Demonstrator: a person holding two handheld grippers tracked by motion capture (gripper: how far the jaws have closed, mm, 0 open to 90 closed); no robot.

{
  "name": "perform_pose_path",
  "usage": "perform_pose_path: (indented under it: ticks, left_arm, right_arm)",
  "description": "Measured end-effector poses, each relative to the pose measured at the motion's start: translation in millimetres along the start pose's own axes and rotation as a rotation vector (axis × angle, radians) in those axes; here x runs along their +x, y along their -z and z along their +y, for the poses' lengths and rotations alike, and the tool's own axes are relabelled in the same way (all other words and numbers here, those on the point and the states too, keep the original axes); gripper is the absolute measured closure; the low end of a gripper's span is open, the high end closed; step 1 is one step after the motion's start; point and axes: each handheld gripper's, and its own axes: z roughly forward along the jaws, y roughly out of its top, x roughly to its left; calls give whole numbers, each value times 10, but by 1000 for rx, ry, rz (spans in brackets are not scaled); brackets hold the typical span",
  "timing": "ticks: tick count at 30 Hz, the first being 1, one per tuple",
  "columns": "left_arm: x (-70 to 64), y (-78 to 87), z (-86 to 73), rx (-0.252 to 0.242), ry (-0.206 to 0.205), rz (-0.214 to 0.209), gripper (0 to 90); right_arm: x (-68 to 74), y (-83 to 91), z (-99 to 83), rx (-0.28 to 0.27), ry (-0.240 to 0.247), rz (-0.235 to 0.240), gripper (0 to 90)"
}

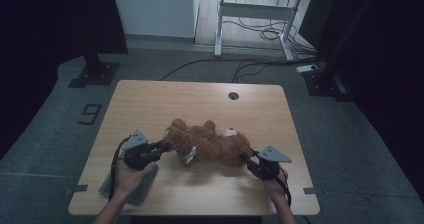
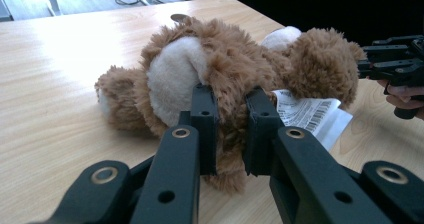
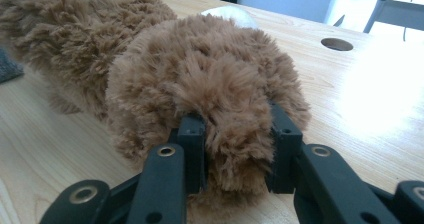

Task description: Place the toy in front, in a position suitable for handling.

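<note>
On the pale wooden worktop (image 1: 150, 109), lying stretched between both: fluffy brown teddy bear (image 1: 207, 142), one limb clamped by left hand-held gripper (image 2: 230, 134), opposite end pinched by right hand-held gripper (image 3: 239, 151).

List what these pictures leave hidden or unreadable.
- Teddy bear face: turned away in the high view, hidden by fur in both gripper views.
- Tag print: too small and blurred, left gripper view.
- Grey object under the left hand: covered by hand, dim, high view.
</note>
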Motion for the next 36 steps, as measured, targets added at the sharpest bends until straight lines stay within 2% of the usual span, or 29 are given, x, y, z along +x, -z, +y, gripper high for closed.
perform_pose_path:
  ticks: [7,15,21,23,27,30,32,35,36]
  left_arm:
    - [-39,4,-50,3,-1,4,776]
    - [-10,-8,-130,11,23,3,767]
    - [21,-26,-191,17,46,-5,728]
    - [32,-17,-211,17,52,-1,667]
    - [45,39,-253,27,71,29,427]
    - [51,134,-314,34,83,51,293]
    - [54,175,-341,32,88,59,257]
    - [81,335,-466,22,80,138,246]
    - [96,362,-502,18,85,151,251]
  right_arm:
    - [-27,-11,4,5,3,-7,638]
    - [-47,-37,-7,-5,-22,-21,619]
    - [-60,-29,-8,-7,-30,-17,605]
    - [-60,-27,-12,-9,-33,-16,599]
    - [-71,-28,-19,-20,-45,-6,594]
    - [-75,-24,-26,-21,-46,0,594]
    - [-80,-18,-35,-23,-51,9,594]
    - [-92,-13,-41,-24,-55,19,594]
    - [-93,-17,-42,-26,-56,20,594]
